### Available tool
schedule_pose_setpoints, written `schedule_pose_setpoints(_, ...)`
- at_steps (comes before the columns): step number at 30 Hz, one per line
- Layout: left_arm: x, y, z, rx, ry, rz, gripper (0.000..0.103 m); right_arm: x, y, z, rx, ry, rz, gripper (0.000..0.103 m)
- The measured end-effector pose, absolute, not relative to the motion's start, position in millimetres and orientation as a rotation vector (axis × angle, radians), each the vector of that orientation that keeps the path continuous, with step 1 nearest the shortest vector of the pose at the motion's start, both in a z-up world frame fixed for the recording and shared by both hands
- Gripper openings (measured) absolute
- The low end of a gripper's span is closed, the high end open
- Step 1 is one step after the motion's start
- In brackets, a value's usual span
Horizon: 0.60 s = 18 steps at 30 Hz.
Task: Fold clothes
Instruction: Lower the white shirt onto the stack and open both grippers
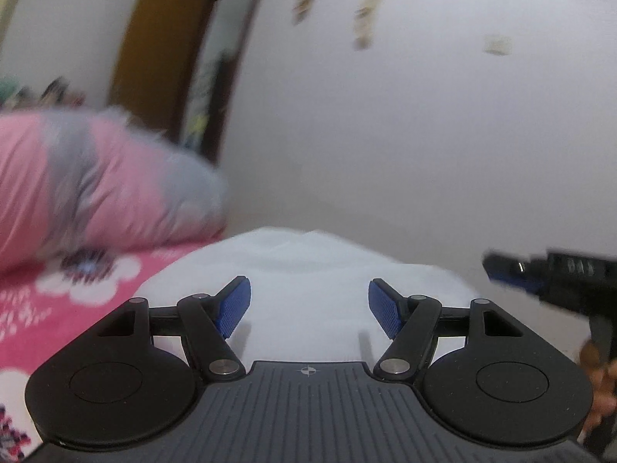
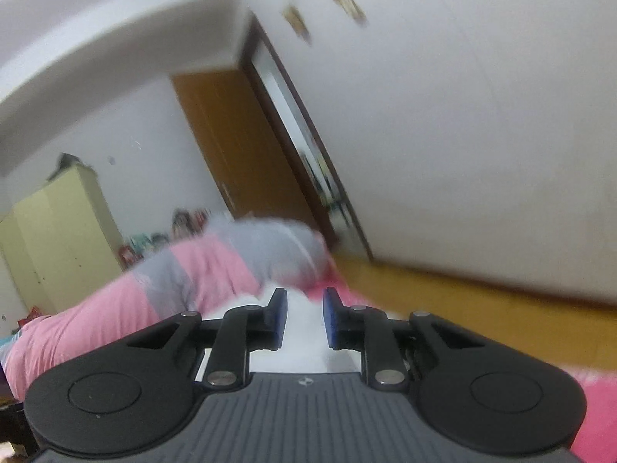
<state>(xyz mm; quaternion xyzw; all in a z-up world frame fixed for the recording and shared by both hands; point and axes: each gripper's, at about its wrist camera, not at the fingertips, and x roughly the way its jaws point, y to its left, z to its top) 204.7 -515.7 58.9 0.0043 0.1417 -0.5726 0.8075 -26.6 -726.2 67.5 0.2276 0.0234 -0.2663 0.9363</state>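
In the left wrist view, the left tool point(image 1: 309, 306) points low over a white garment point(image 1: 304, 270) that lies on a bed covered with a pink flowered sheet point(image 1: 77, 301). Its blue pads point(image 1: 234, 306) stand wide apart with nothing between them, and the white cloth fills the gap below and beyond the fingers. Whether the fingers touch the cloth cannot be told. To the left of the garment a pink and grey quilt point(image 1: 88, 189) is heaped on the bed, blurred. At the right edge the right tool point(image 1: 547, 274) shows as a dark shape with a blue tip, with part of the person's hand point(image 1: 601, 386) below it. Behind everything rises a white wall point(image 1: 424, 115) with a few small stickers, and a brown door point(image 1: 162, 38) stands at the upper left.

In the right wrist view, the right tool point(image 2: 304, 318) is tilted, so the room leans. Its blue pads point(image 2: 331, 318) sit close together with a narrow gap, and white cloth point(image 2: 302, 341) shows in and under that gap; whether the pads pinch it cannot be told. Beyond the fingertips the pink and grey quilt point(image 2: 173, 293) is bunched. A yellowish wooden bed edge point(image 2: 482, 301) runs along the right under the white wall point(image 2: 462, 135). The brown door point(image 2: 239, 146) stands open at centre, and a pale yellow wardrobe point(image 2: 58, 231) is at the left.
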Motion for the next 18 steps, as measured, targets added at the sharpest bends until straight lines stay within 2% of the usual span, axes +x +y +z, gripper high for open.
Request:
schedule_pose_setpoints(4, 156, -516, 49, 0.24, 0.275, -1.387, 0.069, -31, -706, 64, 0.395, 0.098, -0.531, 0.021)
schedule_pose_setpoints(8, 147, -520, 41, 0.254, 0.333, -1.32, 0.069, -16, -731, 36, 0.587, 0.223, -0.562, 0.02)
schedule_pose_setpoints(12, 139, -490, 64, 0.197, 0.336, -1.284, 0.07, -56, -724, 53, 0.74, 0.105, -0.523, 0.022)
schedule_pose_setpoints(14, 126, -464, 78, 0.204, 0.287, -1.265, 0.076, -89, -702, 73, 0.714, 0.029, -0.506, 0.024)
schedule_pose_setpoints(15, 120, -450, 84, 0.208, 0.263, -1.256, 0.082, -104, -690, 82, 0.699, 0.0, -0.497, 0.025)
schedule_pose_setpoints(18, 94, -403, 102, 0.195, 0.213, -1.23, 0.092, -144, -652, 101, 0.653, -0.036, -0.468, 0.035)
